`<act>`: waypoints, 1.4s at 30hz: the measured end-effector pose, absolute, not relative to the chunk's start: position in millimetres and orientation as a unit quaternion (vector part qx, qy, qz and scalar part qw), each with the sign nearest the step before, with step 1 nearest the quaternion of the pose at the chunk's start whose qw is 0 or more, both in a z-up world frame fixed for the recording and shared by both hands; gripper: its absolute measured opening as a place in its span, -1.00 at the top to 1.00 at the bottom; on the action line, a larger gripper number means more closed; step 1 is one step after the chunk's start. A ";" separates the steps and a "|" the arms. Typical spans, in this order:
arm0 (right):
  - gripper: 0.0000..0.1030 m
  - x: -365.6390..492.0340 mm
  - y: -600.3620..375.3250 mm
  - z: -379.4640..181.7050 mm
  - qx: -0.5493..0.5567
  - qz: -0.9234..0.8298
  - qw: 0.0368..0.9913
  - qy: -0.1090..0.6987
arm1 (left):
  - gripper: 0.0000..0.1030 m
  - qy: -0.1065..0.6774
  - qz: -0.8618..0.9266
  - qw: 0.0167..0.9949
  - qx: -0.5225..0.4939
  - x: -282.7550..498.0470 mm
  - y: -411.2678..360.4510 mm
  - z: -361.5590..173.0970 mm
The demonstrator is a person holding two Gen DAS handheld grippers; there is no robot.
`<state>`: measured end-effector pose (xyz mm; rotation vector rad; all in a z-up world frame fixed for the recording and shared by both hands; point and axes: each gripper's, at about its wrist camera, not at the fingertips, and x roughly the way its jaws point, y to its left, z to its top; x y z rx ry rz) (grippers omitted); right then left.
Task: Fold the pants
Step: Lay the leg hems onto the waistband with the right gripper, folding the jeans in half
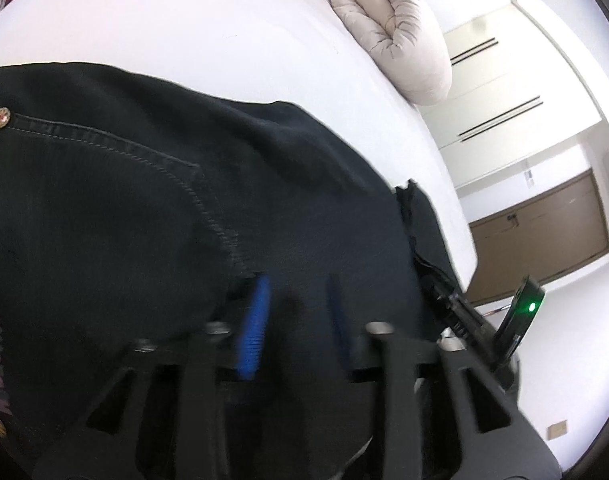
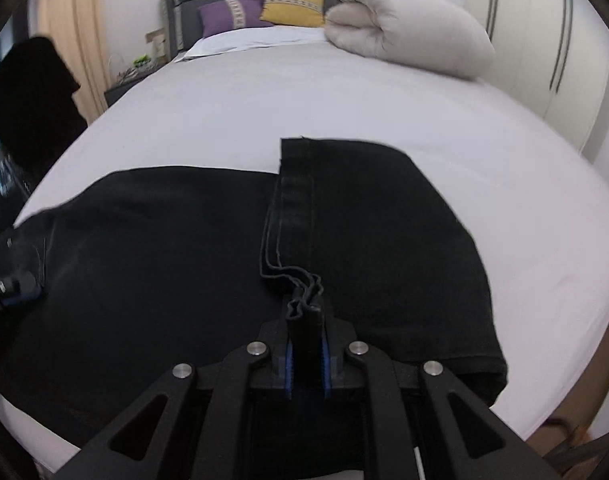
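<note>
On the bed (image 2: 264, 92), my right hand-held gripper (image 2: 305, 356) pinches the pants (image 2: 164, 240) hems; left hand-held gripper (image 1: 294, 320) hangs parted. Heavy, limp denim: I'd grip seams.

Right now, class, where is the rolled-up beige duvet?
In the right wrist view the rolled duvet lies at the far right of the bed, next to the yellow cushion by the headboard, well beyond the black pants.
</note>
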<state>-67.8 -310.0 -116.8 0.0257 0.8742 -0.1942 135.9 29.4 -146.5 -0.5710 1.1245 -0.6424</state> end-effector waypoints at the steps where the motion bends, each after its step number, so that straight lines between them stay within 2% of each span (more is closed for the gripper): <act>1: 0.79 -69.1 -301.7 -111.6 -0.001 -0.092 0.905 0.416 | -0.35 0.507 -0.303 0.760 -0.272 135.2 27.5 -140.4; 2: 0.79 -70.3 -293.5 -107.4 -0.014 -0.089 0.908 0.410 | -0.60 0.501 -0.307 0.761 -0.276 134.9 25.9 -134.9; 3: 0.79 -70.9 -287.0 -103.2 -0.023 -0.087 0.910 0.405 | -0.65 0.497 -0.311 0.760 -0.281 135.1 24.4 -131.0; 13: 0.78 -84.2 -183.9 -84.7 -0.078 0.004 0.922 0.379 | -0.66 0.523 -0.333 0.693 -0.368 142.2 30.4 -136.7; 19: 0.78 -86.5 -139.5 -83.9 -0.098 0.047 0.920 0.377 | -0.65 0.542 -0.339 0.677 -0.365 153.7 23.9 -138.5; 22: 0.78 -86.1 -126.5 -84.3 -0.100 0.057 0.919 0.377 | -0.52 0.552 -0.345 0.668 -0.360 162.3 17.6 -138.4; 23: 0.78 -85.0 -124.2 -83.8 -0.100 0.060 0.919 0.378 | -0.29 0.556 -0.349 0.665 -0.358 164.5 14.9 -139.6; 24: 0.78 -82.9 -123.9 -83.6 -0.100 0.062 0.918 0.378 | 0.04 0.559 -0.350 0.663 -0.354 163.6 11.7 -139.1; 26: 0.78 -81.0 -120.1 -83.8 -0.105 0.065 0.917 0.379 | 0.41 0.567 -0.350 0.662 -0.342 167.9 6.9 -141.0; 30: 0.78 -75.4 -110.6 -86.0 -0.111 0.069 0.913 0.387 | 0.62 0.569 -0.348 0.668 -0.329 171.9 8.5 -142.8; 32: 0.78 -75.5 -105.0 -86.8 -0.114 0.072 0.912 0.387 | 0.66 0.570 -0.345 0.674 -0.319 175.3 13.0 -142.7; 42: 0.78 -71.6 -87.5 -102.3 -0.128 0.085 0.900 0.408 | 0.68 0.573 -0.318 0.695 -0.297 175.1 34.3 -152.9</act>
